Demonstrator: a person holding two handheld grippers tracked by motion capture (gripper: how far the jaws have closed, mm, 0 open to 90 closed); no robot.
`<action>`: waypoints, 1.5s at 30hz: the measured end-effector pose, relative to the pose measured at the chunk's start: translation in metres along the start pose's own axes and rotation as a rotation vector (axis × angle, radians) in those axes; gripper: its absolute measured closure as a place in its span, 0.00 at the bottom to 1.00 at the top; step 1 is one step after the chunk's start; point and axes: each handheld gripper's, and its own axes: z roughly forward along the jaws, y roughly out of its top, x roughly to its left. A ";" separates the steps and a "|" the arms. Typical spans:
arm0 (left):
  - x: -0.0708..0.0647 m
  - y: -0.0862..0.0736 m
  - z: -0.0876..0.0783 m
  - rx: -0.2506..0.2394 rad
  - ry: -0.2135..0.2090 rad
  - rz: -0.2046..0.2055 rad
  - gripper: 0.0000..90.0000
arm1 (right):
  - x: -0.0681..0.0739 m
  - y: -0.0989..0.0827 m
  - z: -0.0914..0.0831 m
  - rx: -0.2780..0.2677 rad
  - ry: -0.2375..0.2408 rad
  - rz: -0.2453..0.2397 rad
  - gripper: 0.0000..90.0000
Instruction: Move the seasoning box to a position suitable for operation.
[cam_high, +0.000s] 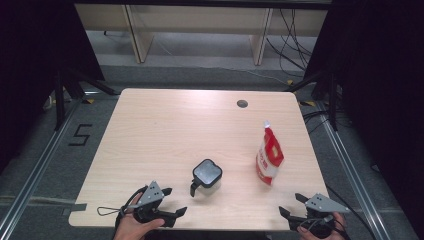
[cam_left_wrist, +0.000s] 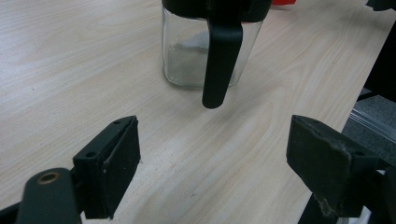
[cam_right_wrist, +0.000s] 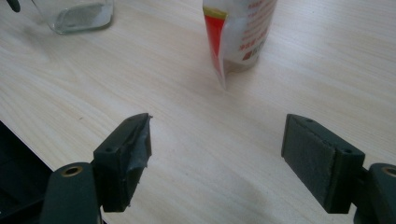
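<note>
A clear glass jar (cam_high: 206, 177) with a black lid and a black handle stands near the table's front middle; it shows close up (cam_left_wrist: 205, 51) ahead of my left gripper. A red and white standing pouch (cam_high: 269, 156) stands upright to its right, and its base (cam_right_wrist: 240, 32) lies ahead of my right gripper. At the front left edge my left gripper (cam_high: 175, 201) is open, jaws wide and empty (cam_left_wrist: 212, 163), a short way from the jar's handle. Open and empty too, my right gripper (cam_high: 292, 204) rests at the front right edge (cam_right_wrist: 217, 158).
The light wooden table (cam_high: 165, 130) has a round cable hole (cam_high: 242, 103) near its back edge. Dark curtains and stands flank both sides. Cables trail on the floor at the back right. The jar's base corner (cam_right_wrist: 74, 16) shows at the upper left of the right gripper view.
</note>
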 end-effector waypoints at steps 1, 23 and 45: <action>0.000 0.002 0.001 -0.007 0.003 0.034 0.19 | 0.000 -0.001 0.000 -0.004 -0.006 0.015 0.29; -0.005 0.012 0.014 -0.019 0.074 0.069 0.34 | -0.005 -0.001 0.002 -0.002 -0.022 -0.018 0.31; -0.017 0.029 0.041 -0.032 0.088 0.111 0.76 | -0.003 -0.002 0.004 0.013 0.013 -0.001 0.31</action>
